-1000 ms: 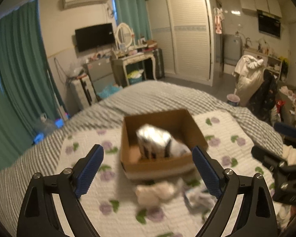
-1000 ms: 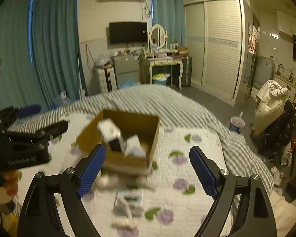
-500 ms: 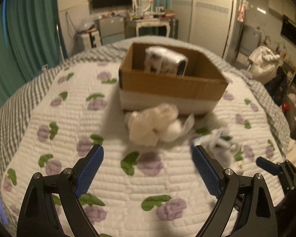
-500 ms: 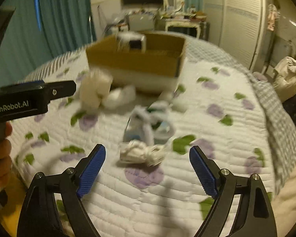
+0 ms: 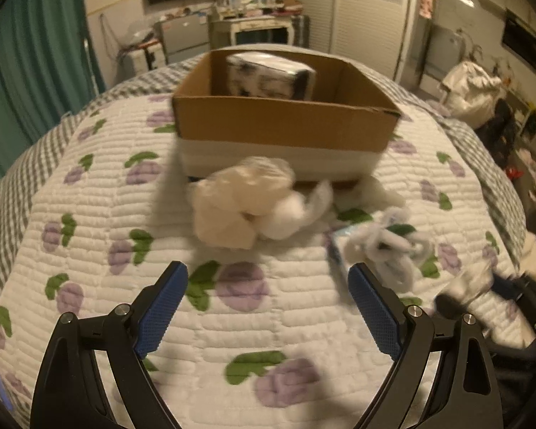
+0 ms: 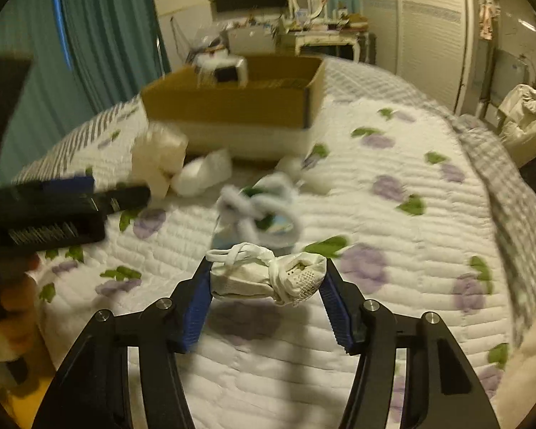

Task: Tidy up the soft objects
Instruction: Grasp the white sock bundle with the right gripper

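Hovering low over the quilt (image 5: 100, 214), left gripper (image 5: 268, 307) spread wide, ribbed blue pads (image 5: 162, 309) holding nothing. Landmark: cardboard box (image 5: 286, 127), square, matte brown, pale band along its base, on the ridged white quilt printed with purple flowers and green leaves. Inside the box, toward the back, a glossy black-and-white pack (image 5: 268, 78), only its top showing above the wall. Touching the box's near wall, a puffy cream bundle (image 5: 239, 202), fluffy, blurred at the edges. Nearer than the box and to its right, a tangle of white-and-grey cloth (image 5: 386, 246), too smeared to read its shape. Farther right of the box, near the edge of the frame, right gripper (image 6: 266, 282) closed narrow on a small white mesh bundle (image 6: 268, 279), knotted with a white cord, perforated at one end, lifted just off the quilt. Right gripper barely readable in the left view, dark and cut off.
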`<state>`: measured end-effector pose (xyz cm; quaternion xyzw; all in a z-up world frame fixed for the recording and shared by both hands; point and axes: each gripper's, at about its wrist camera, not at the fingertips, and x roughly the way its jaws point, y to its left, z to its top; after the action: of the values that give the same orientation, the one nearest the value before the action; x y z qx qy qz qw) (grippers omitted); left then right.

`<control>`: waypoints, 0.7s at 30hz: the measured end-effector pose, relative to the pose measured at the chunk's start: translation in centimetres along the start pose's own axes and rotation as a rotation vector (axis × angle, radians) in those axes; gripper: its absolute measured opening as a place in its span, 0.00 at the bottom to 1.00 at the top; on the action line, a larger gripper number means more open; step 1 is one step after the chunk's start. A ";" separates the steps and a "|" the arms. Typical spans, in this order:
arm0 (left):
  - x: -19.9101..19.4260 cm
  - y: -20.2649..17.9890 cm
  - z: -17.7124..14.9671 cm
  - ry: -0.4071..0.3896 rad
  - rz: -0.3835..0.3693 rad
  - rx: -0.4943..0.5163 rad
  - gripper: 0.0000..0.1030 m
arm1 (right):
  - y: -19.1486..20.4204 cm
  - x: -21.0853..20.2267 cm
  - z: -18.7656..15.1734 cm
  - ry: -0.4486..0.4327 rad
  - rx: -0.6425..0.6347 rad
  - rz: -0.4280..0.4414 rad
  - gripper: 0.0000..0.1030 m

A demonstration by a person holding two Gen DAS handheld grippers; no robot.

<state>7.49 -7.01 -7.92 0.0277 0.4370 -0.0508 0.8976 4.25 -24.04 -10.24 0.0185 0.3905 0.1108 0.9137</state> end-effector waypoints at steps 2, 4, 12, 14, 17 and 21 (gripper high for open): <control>0.1 -1.4 0.0 0.001 -0.023 0.017 0.88 | -1.4 -0.8 0.4 -0.025 0.017 -0.034 0.56; 0.2 -2.4 0.1 0.006 -0.053 0.021 0.88 | -2.4 -1.0 0.8 -0.036 0.028 -0.062 0.56; 3.2 -5.8 0.6 0.059 -0.103 -0.008 0.88 | -6.0 -0.3 1.8 -0.051 0.064 -0.125 0.56; 3.9 -5.9 0.9 0.052 -0.121 -0.028 0.88 | -6.4 0.1 1.8 -0.048 0.072 -0.127 0.56; 4.4 -6.1 1.4 0.031 -0.137 -0.015 0.82 | -6.7 0.7 1.7 -0.039 0.075 -0.130 0.56; 5.1 -6.4 1.3 0.062 -0.198 0.002 0.59 | -6.8 1.3 1.7 -0.027 0.078 -0.132 0.56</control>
<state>10.87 -13.78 -11.13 -0.0131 0.4651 -0.1386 0.8743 7.60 -30.35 -10.84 0.0297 0.3828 0.0349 0.9227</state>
